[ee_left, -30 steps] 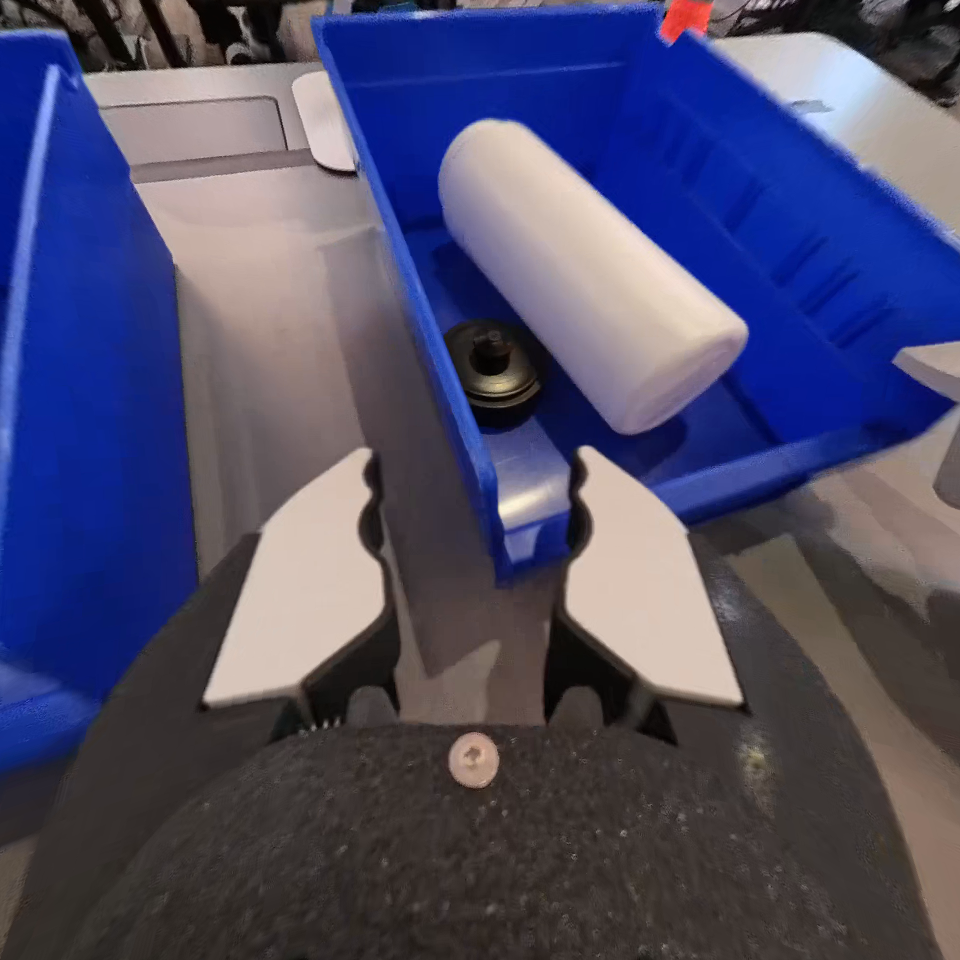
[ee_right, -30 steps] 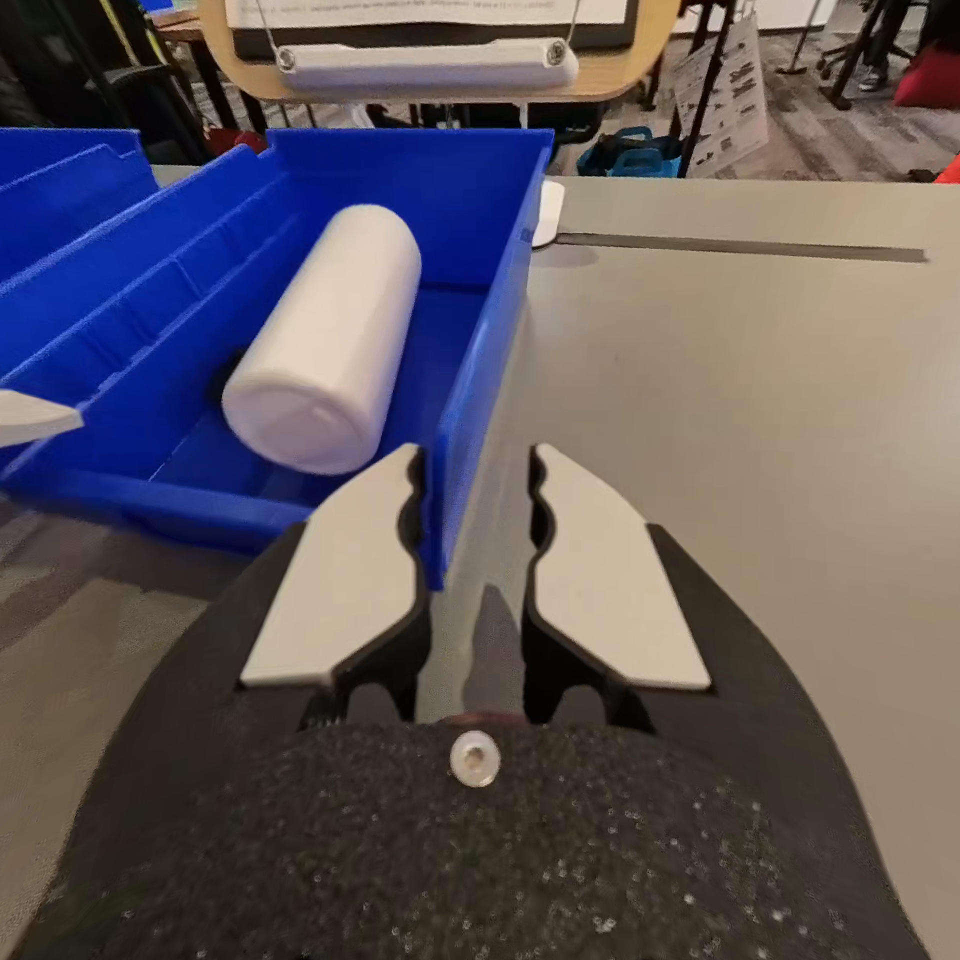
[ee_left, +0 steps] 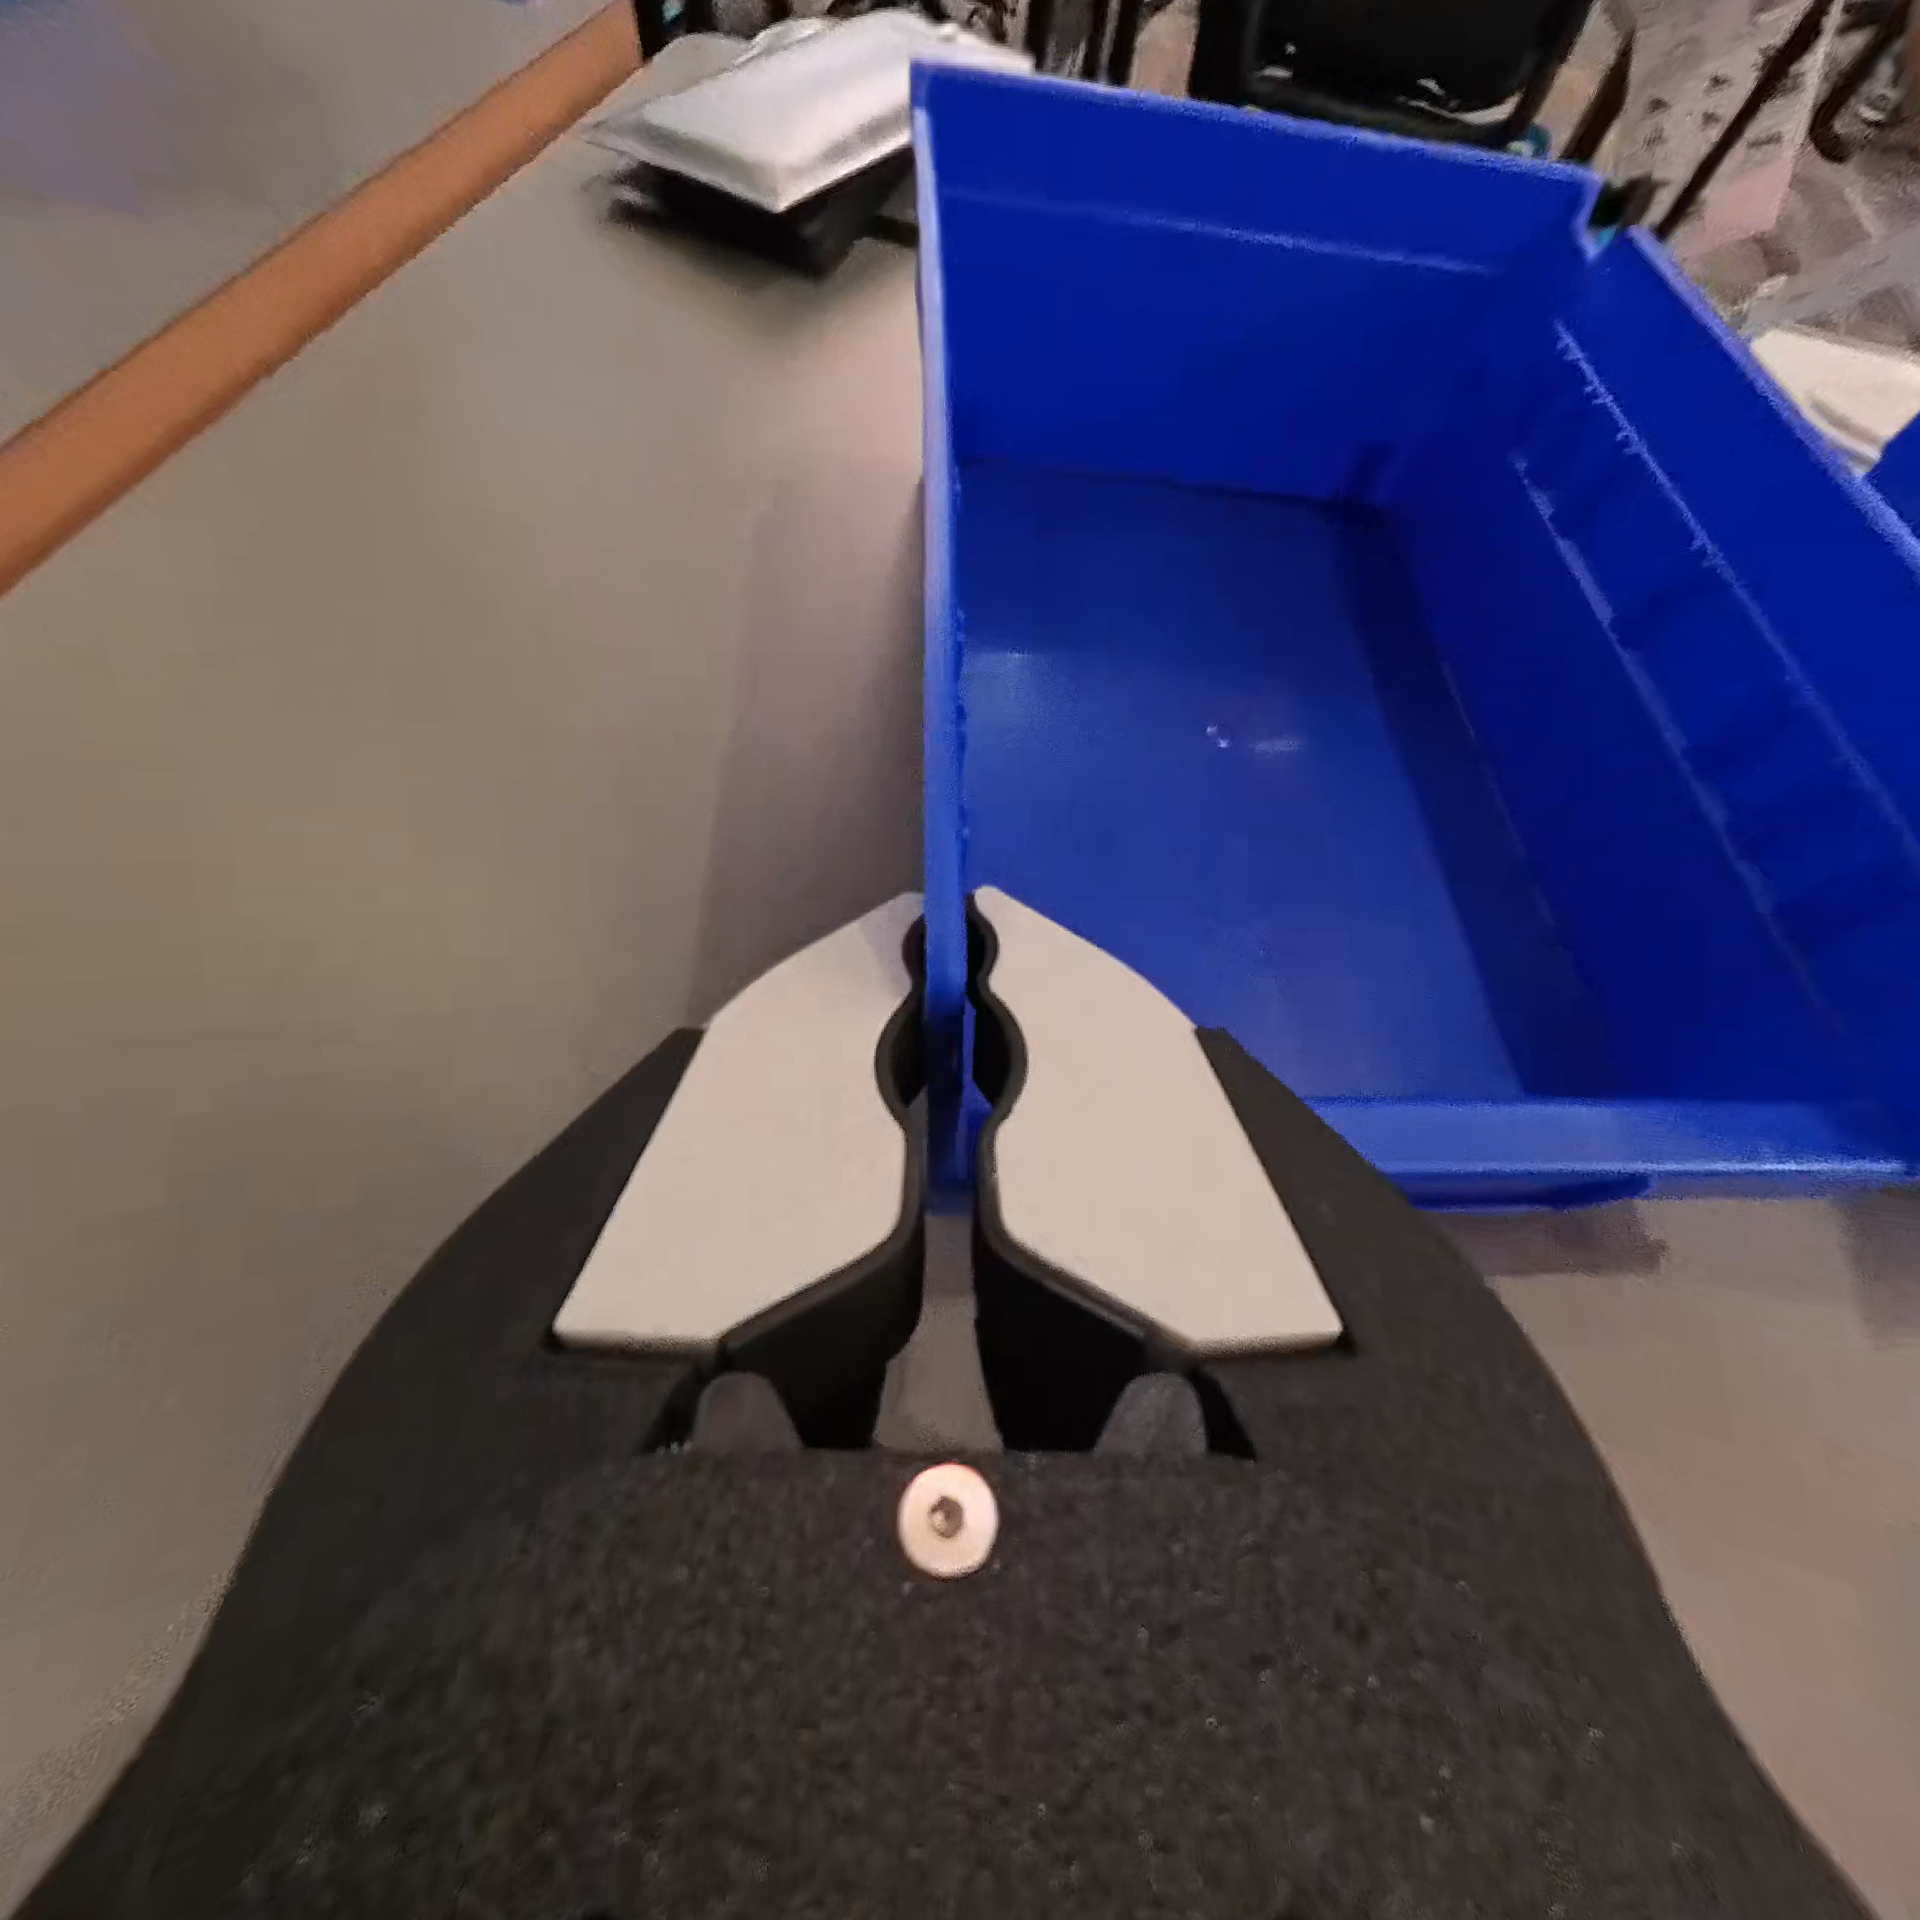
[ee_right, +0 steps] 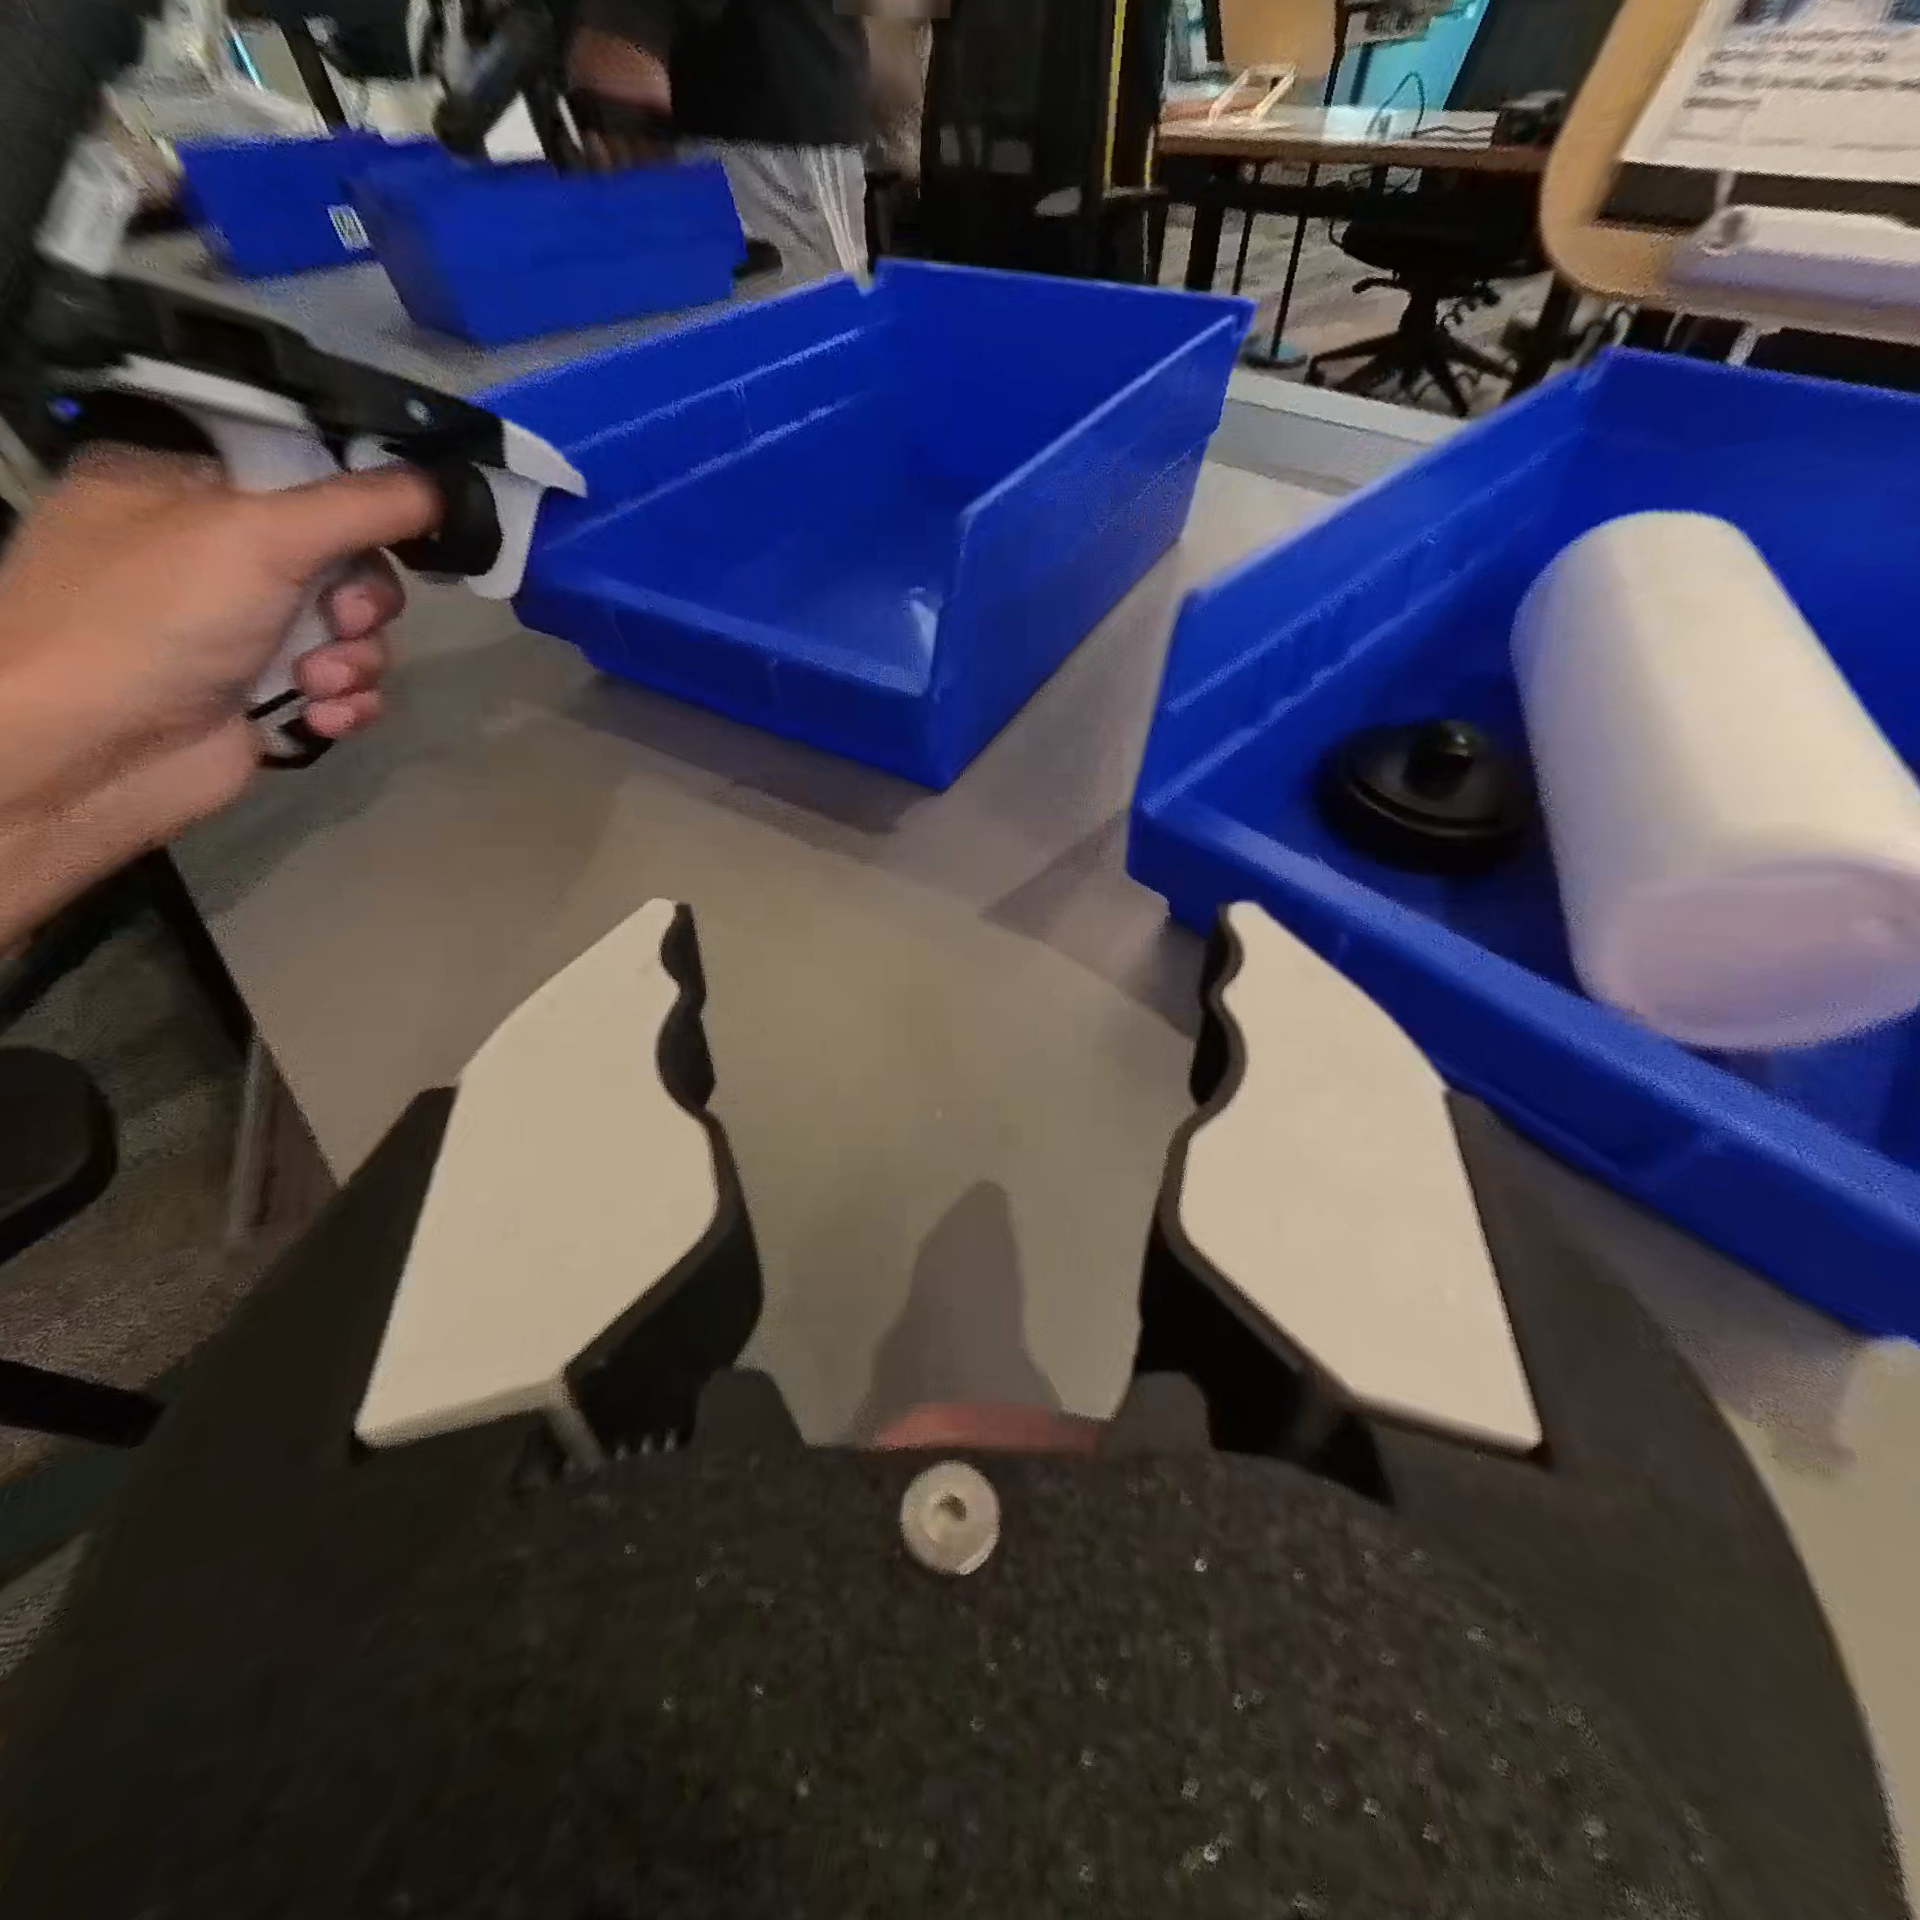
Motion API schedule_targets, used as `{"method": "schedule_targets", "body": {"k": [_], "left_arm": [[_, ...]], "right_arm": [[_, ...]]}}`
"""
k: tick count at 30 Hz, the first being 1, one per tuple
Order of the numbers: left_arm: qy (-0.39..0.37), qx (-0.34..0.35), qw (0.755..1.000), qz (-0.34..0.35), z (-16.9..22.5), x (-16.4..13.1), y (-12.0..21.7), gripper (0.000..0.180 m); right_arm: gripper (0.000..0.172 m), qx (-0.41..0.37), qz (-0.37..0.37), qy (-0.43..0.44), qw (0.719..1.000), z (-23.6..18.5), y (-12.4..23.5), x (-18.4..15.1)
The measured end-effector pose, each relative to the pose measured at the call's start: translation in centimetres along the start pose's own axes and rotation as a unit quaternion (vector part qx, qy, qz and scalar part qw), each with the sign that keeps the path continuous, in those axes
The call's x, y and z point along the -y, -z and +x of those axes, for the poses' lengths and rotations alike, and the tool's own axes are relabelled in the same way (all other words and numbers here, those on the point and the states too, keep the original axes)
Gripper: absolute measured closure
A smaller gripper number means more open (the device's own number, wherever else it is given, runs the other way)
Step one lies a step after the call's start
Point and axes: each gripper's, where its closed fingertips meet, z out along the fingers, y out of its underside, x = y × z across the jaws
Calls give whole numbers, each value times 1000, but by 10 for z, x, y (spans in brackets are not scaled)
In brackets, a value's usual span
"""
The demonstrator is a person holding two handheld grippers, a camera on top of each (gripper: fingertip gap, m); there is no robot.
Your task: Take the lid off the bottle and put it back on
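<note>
We hold two hand grippers over a grey counter (ee_right: 644,831) that carries several blue bins. We use the empty blue bin (ee_right: 831,540) as our landmark.

Our left gripper (ee_left: 943,935) is closed down on the near end of this bin's left side wall, one pale fingertip (ee_left: 831,997) outside the wall and the other inside, both pressed against the thin blue plastic. From the right wrist view we see the same gripper at the bin's near-left corner, with a hand (ee_right: 156,665) squeezing its handle. We judge this hold is meant to pull or steady the bin, perhaps to make it a work spot, though it does nothing yet for the bottle itself.

Our right gripper (ee_right: 951,935) hangs in front of the empty bin, above bare counter, its fingers spread wide with nothing between them. It looks ready to reach.

To the right of the empty bin, with a strip of counter between, sits a second blue bin (ee_right: 1351,914). In it lies the white bottle (ee_right: 1714,769) on its side, a plain cylinder resting diagonally. Just left of the bottle, on that bin's floor, lies the black lid (ee_right: 1434,779), a round disc with a small knob. The lid is off and apart from the bottle's mouth, so we judge that refitting remains.

Farther behind the empty bin stand more blue bins (ee_right: 468,229), chairs and a standing person.
</note>
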Motion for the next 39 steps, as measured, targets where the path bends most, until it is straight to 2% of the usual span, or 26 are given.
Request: {"method": "schedule_targets", "body": {"k": [3, 5, 7, 10, 11, 12, 14, 17, 19, 21, 24, 27, 30, 32, 35, 39], "left_arm": [[23, -5, 1000, 7, 2, -15, 21, 177], [45, -19, 999, 4, 2, -25, 38, 177], [36, -10, 999, 8, -3, -34, 55, 177], [44, -23, 999, 9, -2, -44, 72, 177], [44, -25, 999, 11, -2, -46, 76, 177], [40, -20, 999, 13, -2, -47, 78, 177], [23, -3, 1000, 19, -4, -46, 83, 177], [-5, -6, 999, 52, 10, -32, 94, 178], [8, -34, 996, 79, 29, -20, 107, 176], [9, -56, 992, 114, 51, -5, 121, 176], [-49, -81, 980, 176, 104, 31, 143, 176], [-95, -112, 959, 243, 172, 77, 165, 175], [-110, -164, 944, 264, 251, 113, 173, 175], [-125, -196, 937, 260, 310, 124, 172, 175], [-157, -231, 935, 219, 401, 112, 153, 175], [-180, -249, 943, 131, 501, 58, 111, 175]], "right_arm": [[73, -27, -19, 5, 999, -12, -33, 13], [73, -23, -32, -25, 999, -24, -54, 15], [77, -36, -37, -49, 997, -28, -72, 14], [93, -67, -60, -59, 994, -27, -95, -1], [103, -63, -70, -57, 994, -30, -102, -6], [121, -15, -81, -56, 995, -44, -106, -7], [153, -25, -87, -82, 992, -42, -101, -2], [159, -56, -71, -53, 994, -33, -88, 15], [166, -95, -33, -2, 995, -18, -71, 38], [166, -94, 6, 16, 995, -9, -50, 66], [167, -139, 69, 57, 986, 23, -4, 113], [167, -196, 145, 60, 968, 67, 54, 159], [168, -266, 182, 65, 944, 122, 113, 194], [168, -308, 191, 50, 931, 164, 151, 204], [168, -383, 166, 14, 909, 242, 198, 187], [167, -422, 58, -100, 899, 339, 232, 109]]}}
